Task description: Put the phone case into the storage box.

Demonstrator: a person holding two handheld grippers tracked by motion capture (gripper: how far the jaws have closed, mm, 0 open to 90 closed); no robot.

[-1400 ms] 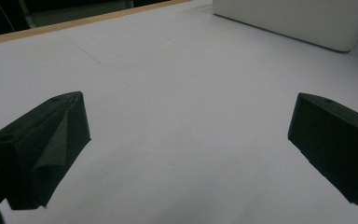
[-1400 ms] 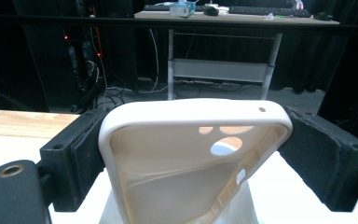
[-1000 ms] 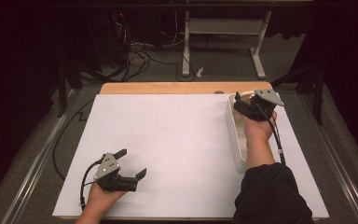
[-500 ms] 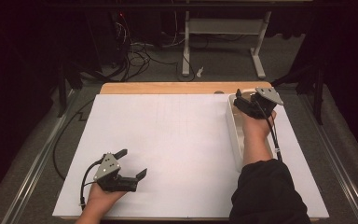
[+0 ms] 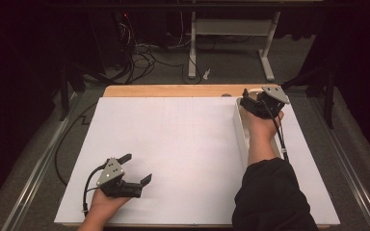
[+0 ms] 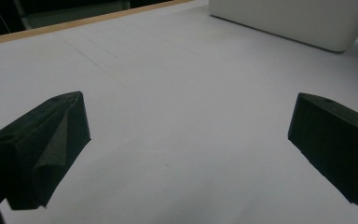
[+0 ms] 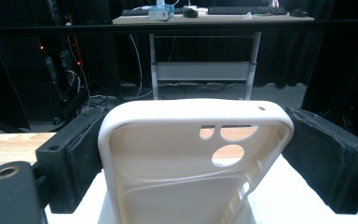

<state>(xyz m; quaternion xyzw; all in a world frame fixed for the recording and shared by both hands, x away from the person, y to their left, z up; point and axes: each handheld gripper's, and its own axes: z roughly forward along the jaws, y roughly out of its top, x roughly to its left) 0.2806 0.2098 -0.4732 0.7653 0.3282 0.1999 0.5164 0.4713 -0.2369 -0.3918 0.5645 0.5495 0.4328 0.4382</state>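
Barely anything has shifted since a second ago, honestly: the right gripper (image 5: 248,98) has crept a touch further toward the far end of the white tray (image 5: 241,137), and the left one hasn't budged.

So the right gripper is up at the far right of the table, over the far end of that tray, which lies lengthwise along the right side of the white sheet (image 5: 173,144). From the right gripper view you can see it's got a white phone case (image 7: 186,158) clamped between its two black jaws. The pads press on both long sides of the case, so the jaws stand wide but they're definitely gripping. The case is upright-ish with its open inside facing the camera, camera cutouts near its top right. Below it there's something pale that looks like the tray, though I can't tell if the case touches it.

The left gripper (image 5: 135,169) sits low at the near left of the sheet, held in the person's left hand (image 5: 103,207), well apart from the tray. Its jaws are spread wide with only bare sheet between them. In the left gripper view the tray's rounded corner (image 6: 303,23) shows far off at top right.

Wooden table edge (image 5: 173,90) peeks out beyond the sheet.
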